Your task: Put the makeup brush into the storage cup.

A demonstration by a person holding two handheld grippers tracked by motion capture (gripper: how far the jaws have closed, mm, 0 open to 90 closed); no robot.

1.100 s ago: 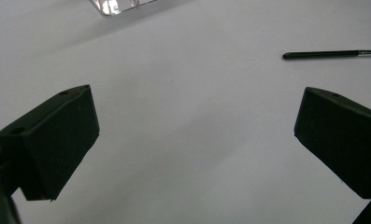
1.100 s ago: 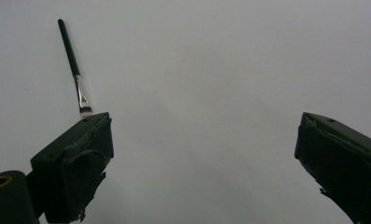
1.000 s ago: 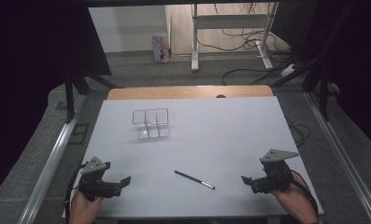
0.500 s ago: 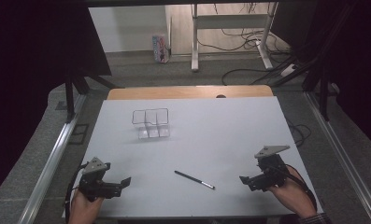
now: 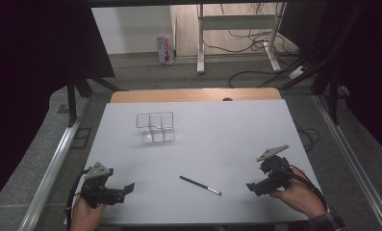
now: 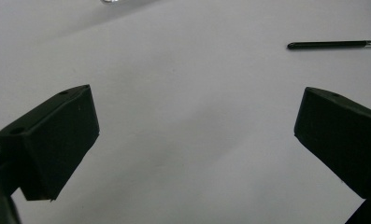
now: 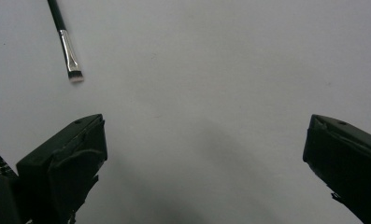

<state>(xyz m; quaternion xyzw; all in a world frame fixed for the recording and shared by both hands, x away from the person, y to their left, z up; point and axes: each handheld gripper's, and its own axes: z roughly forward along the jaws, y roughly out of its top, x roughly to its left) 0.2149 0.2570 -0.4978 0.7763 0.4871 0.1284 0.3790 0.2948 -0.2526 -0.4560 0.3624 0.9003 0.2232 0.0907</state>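
I find my right gripper (image 5: 252, 186) nearest the work, jaws spread wide and holding nothing. My left gripper (image 5: 127, 187) rests at the near left edge of the table (image 5: 236, 125), equally wide open and empty. Between them lies the small brush (image 5: 200, 185), flat on the surface, its long axis running left-far to right-near, bristle end toward the right gripper, which I judge the closer. Farther back stands a clear organiser (image 5: 155, 127), well apart.
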